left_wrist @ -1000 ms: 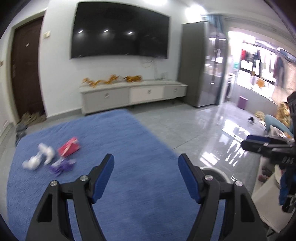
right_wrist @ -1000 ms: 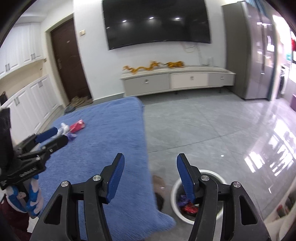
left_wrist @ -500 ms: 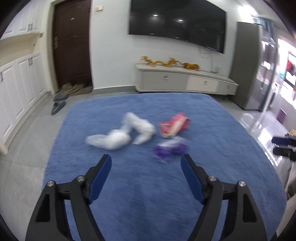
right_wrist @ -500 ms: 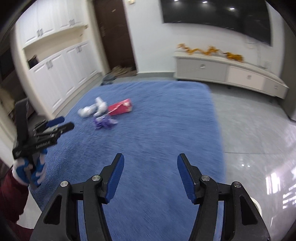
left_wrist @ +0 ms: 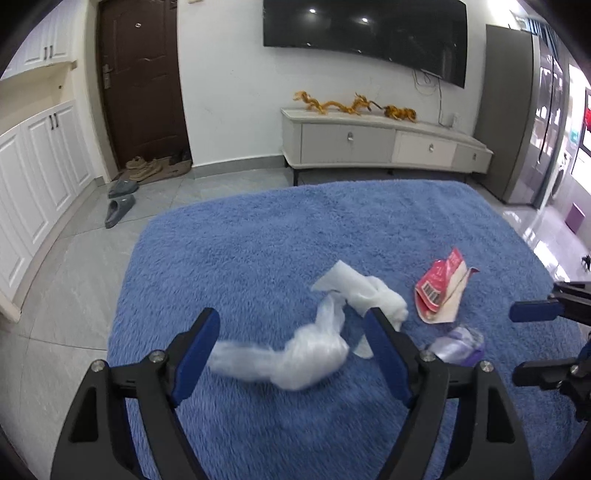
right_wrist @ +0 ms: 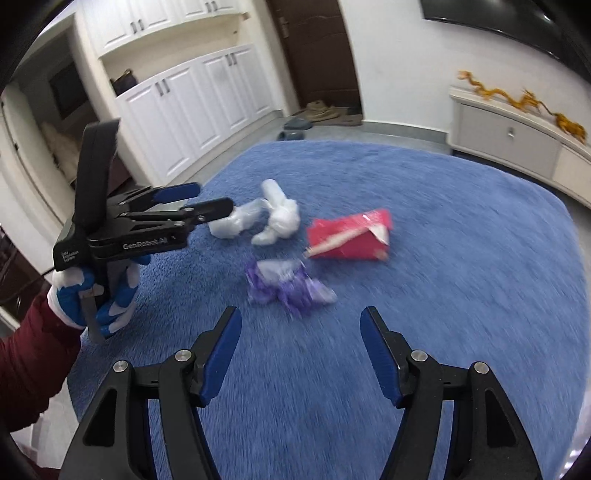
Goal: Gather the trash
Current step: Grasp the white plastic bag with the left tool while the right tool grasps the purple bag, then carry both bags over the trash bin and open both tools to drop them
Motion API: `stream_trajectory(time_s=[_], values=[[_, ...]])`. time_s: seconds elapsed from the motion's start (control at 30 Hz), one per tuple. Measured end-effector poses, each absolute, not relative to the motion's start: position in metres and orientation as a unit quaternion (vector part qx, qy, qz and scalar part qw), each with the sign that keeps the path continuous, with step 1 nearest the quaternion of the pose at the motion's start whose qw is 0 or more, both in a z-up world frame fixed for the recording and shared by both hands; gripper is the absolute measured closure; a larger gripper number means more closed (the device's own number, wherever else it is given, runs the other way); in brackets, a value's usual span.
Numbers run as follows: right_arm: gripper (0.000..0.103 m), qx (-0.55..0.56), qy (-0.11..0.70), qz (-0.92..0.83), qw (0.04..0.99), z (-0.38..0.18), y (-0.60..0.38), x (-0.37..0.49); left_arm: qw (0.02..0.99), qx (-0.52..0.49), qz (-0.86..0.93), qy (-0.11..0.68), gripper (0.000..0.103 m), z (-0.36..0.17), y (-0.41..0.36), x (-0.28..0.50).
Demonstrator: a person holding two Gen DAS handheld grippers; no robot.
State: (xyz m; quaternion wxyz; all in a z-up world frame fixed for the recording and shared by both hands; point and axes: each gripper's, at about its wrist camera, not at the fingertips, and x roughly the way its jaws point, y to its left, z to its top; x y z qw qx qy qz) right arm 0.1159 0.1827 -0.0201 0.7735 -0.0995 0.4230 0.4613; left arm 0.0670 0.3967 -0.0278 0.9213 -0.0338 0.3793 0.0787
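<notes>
Two released claws, your left claw point(left_wrist: 291, 350) and right claw point(right_wrist: 301, 354), have swung from the floor bin toward the blue rug point(left_wrist: 258, 258), so the clear plastic wad point(left_wrist: 310, 354) now sits between the left fingers, ready for pickup.

1. This is a home living room: a large dark television point(left_wrist: 364, 35) hangs on a white wall above a low media cabinet point(left_wrist: 384, 146) with drawers.
2. Golden dragon ornaments point(left_wrist: 354, 106) sit along the cabinet top.
3. A shaggy blue rug point(left_wrist: 295, 236) covers much of the grey tiled floor point(left_wrist: 66, 280).
4. A brown entrance door point(left_wrist: 142, 81) stands at the back, with shoes point(left_wrist: 146, 168) and grey slippers point(left_wrist: 120, 206) on the floor just before it.
5. White built-in cupboards point(right_wrist: 192, 99) line the side wall.
</notes>
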Motion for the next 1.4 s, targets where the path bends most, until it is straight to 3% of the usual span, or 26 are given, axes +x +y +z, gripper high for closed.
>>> stream_trajectory(time_s=[0.37, 0.43, 0.47, 0.5, 0.53, 0.77, 1.4], values=[[0.038, -0.125, 0.424, 0.491, 0.751, -0.044, 0.234, 0.130, 0.900, -0.043, 0.026, 0.433, 0.023, -0.054, 0.405, 0.070], [0.050, -0.133, 0.426, 0.488, 0.750, -0.048, 0.235, 0.129, 0.901, -0.035, 0.023, 0.431, 0.024, -0.055, 0.400, 0.063], [0.065, -0.141, 0.427, 0.485, 0.750, -0.050, 0.236, 0.127, 0.902, -0.033, 0.022, 0.430, 0.024, -0.055, 0.398, 0.062], [0.074, -0.146, 0.426, 0.480, 0.753, -0.051, 0.235, 0.125, 0.903, -0.031, 0.022, 0.428, 0.030, -0.054, 0.396, 0.059], [0.074, -0.147, 0.426, 0.478, 0.754, -0.052, 0.233, 0.124, 0.904, -0.029, 0.022, 0.427, 0.043, -0.053, 0.394, 0.057], [0.076, -0.130, 0.423, 0.467, 0.765, -0.040, 0.197, 0.112, 0.908, -0.035, 0.015, 0.416, 0.071, -0.048, 0.379, 0.039], [0.076, -0.027, 0.396, 0.344, 0.851, 0.011, -0.027, 0.023, 0.923, 0.039, -0.080, 0.375, 0.074, 0.014, 0.214, -0.028]])
